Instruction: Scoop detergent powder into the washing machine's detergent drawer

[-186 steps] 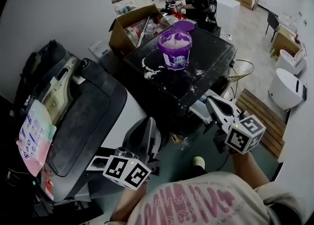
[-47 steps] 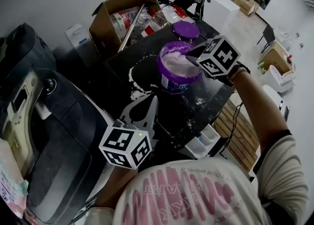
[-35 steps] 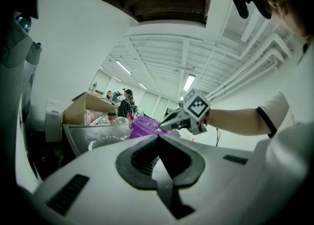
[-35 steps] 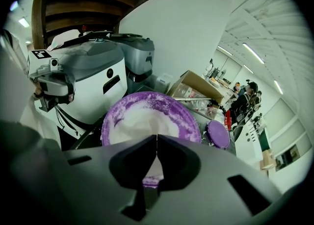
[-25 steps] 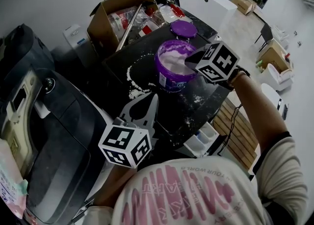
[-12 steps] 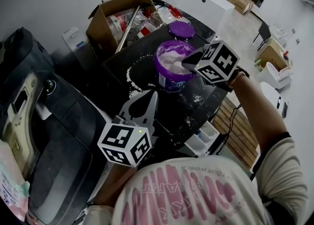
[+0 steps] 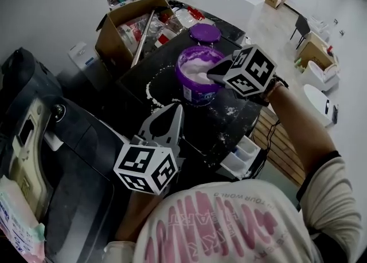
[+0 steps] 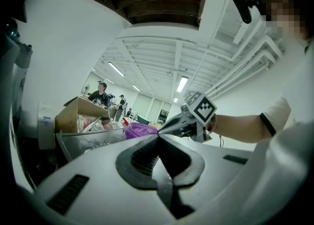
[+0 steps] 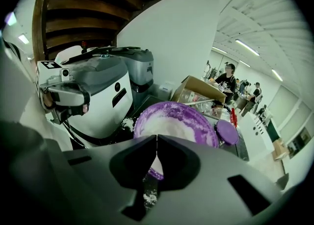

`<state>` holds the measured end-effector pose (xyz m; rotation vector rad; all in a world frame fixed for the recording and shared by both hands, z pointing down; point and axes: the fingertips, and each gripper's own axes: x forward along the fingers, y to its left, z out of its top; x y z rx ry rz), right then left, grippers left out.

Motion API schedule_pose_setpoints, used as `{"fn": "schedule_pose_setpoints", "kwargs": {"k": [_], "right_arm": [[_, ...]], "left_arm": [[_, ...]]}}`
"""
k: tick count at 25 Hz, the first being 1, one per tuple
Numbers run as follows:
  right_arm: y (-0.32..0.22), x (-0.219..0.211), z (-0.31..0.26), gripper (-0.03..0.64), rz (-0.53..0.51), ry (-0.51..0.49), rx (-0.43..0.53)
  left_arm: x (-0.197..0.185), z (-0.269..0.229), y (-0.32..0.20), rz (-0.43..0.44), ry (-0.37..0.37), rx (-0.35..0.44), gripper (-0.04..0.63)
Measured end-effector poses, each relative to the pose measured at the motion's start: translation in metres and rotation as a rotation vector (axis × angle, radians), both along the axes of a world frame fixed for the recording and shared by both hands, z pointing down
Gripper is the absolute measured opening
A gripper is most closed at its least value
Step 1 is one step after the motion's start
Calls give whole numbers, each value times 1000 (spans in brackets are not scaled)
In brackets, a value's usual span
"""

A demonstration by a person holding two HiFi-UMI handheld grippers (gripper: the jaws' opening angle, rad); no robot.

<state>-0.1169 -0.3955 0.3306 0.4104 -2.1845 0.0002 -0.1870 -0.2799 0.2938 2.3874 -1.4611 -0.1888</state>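
Observation:
A purple tub (image 7: pixel 192 87) full of white detergent powder (image 7: pixel 198 73) stands open on the black machine top (image 7: pixel 218 124). My right gripper (image 7: pixel 210 75) reaches over the tub's right rim, jaws shut, with nothing seen between them. The right gripper view looks down past the shut right gripper (image 9: pixel 157 138) onto the tub (image 9: pixel 196 118) and powder. My left gripper (image 7: pixel 179 108) hovers shut over the top's near edge, left of the tub; the shut left gripper (image 8: pixel 158 137) holds nothing. The white detergent drawer (image 7: pixel 243 154) sticks out of the machine's front below.
The tub's purple lid (image 7: pixel 205 32) lies behind it. Spilled powder (image 7: pixel 152 93) streaks the top to the tub's left. An open cardboard box (image 7: pixel 129 27) of clutter stands behind. A dark top-loading washer (image 7: pixel 69 159) fills the left; a wooden pallet (image 7: pixel 287 156) lies at right.
Since the oldest frame my right gripper has risen from near the drawer to the tub. Over the last second it has stayed at the rim, and the left gripper has barely moved.

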Motion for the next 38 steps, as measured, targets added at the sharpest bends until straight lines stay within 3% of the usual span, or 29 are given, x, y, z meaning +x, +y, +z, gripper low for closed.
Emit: {"fn": "schedule_pose_setpoints", "kwargs": {"k": [6,16,21,27,38], "right_arm": [[6,2,-5,5,74,-75,-58],[9,9,-10,5,265,-308,-241],[5,16,-9,5,336,-398,-253],[-4,27,-14,5,383,-493,-194],[-15,41,-22,3,481,-744,-316]], "left_arm": [[4,-3,3,14,5,12,2],[11,-7,9,22,-14,27,2],[21,-7,17,21,-49,35,2],[29,-6,30,-69,-51,15,2],[51,12,77,-232,-58,-60,2]]}}
